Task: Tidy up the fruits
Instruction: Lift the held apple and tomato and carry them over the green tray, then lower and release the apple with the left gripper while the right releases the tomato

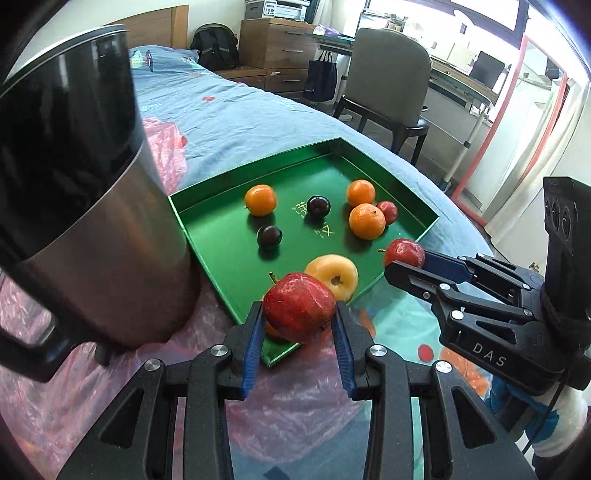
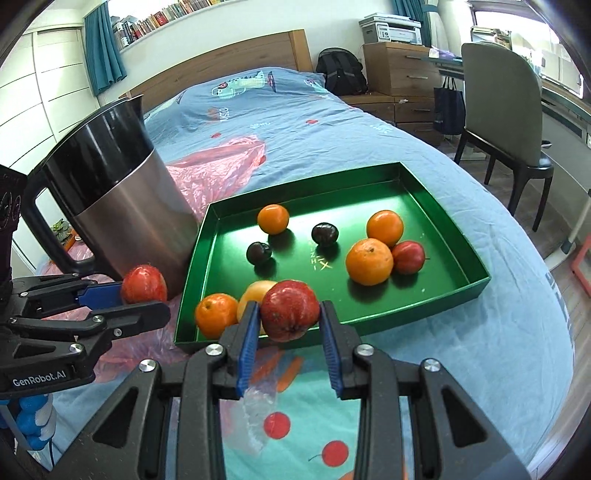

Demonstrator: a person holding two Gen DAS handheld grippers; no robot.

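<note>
At lower centre, your left gripper clamps a speckled red apple; your right gripper pinches another red apple before the green tray.

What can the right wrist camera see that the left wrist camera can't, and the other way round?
Only the right wrist view: a bookshelf high on the wall, teal curtains, and an orange in the tray's near corner.
Only the left wrist view: a dark monitor on the far desk.
Both: the green tray, the steel jug, and each gripper clamping a red apple.
</note>
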